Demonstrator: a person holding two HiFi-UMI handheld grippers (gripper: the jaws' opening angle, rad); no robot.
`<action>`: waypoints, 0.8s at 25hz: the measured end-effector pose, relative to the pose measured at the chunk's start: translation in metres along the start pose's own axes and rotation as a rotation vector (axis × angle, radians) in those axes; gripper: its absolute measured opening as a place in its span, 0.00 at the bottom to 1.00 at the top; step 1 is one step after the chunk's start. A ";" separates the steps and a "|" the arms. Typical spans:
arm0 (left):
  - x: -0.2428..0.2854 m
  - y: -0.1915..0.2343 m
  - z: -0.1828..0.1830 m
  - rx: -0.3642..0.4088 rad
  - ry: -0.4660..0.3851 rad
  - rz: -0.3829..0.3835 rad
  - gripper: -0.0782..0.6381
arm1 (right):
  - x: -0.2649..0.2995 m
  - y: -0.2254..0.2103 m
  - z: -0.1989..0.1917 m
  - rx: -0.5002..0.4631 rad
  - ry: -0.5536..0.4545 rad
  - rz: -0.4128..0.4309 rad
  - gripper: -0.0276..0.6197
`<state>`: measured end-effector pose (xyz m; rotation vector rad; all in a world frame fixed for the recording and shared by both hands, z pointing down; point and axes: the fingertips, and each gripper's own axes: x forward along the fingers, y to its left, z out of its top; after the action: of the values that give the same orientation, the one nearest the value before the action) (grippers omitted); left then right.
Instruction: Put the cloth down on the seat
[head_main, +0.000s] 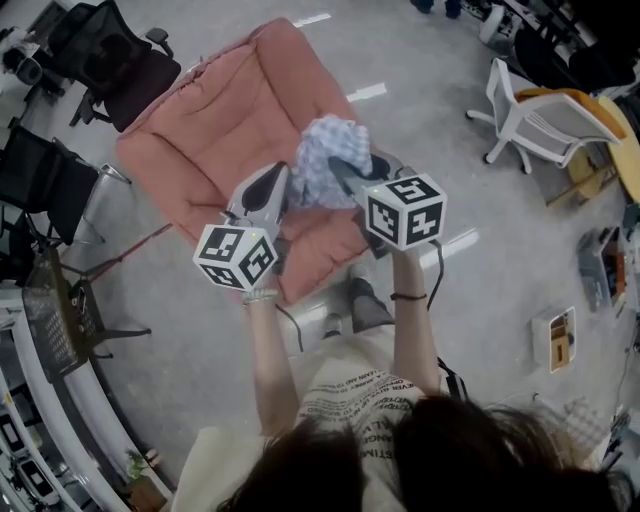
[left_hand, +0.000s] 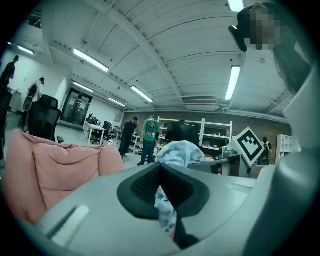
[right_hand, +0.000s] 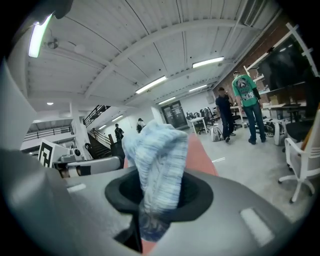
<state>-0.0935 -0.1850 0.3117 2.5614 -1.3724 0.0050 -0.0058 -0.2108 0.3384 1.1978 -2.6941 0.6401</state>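
A bunched light blue and white cloth (head_main: 325, 160) hangs in the air over the pink padded seat (head_main: 225, 120). Both grippers hold it. My left gripper (head_main: 278, 185) grips its left side and my right gripper (head_main: 342, 170) its right side. In the left gripper view the gripper (left_hand: 161, 186) has its jaws closed with the cloth (left_hand: 177, 152) pinched between them, and the pink seat (left_hand: 55, 170) lies to the left. In the right gripper view the cloth (right_hand: 157, 160) bulges up out of the gripper (right_hand: 150, 200), which is shut on it.
Black office chairs (head_main: 110, 55) stand beyond the seat at the upper left, and a white chair (head_main: 545, 120) at the right. Boxes (head_main: 555, 340) lie on the floor to the right. People (left_hand: 150, 137) stand far off in the room. The person's feet (head_main: 365, 300) are by the seat's front edge.
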 end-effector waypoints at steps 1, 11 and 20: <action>0.004 0.004 0.000 -0.005 0.000 0.010 0.11 | 0.005 -0.004 0.001 -0.003 0.008 0.005 0.23; 0.049 0.036 -0.008 -0.034 0.024 0.072 0.11 | 0.049 -0.045 0.007 -0.011 0.071 0.048 0.23; 0.072 0.055 -0.026 -0.072 0.044 0.119 0.11 | 0.079 -0.075 -0.002 0.006 0.128 0.079 0.23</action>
<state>-0.0962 -0.2678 0.3563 2.4034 -1.4794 0.0317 -0.0048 -0.3088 0.3869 1.0184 -2.6454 0.7109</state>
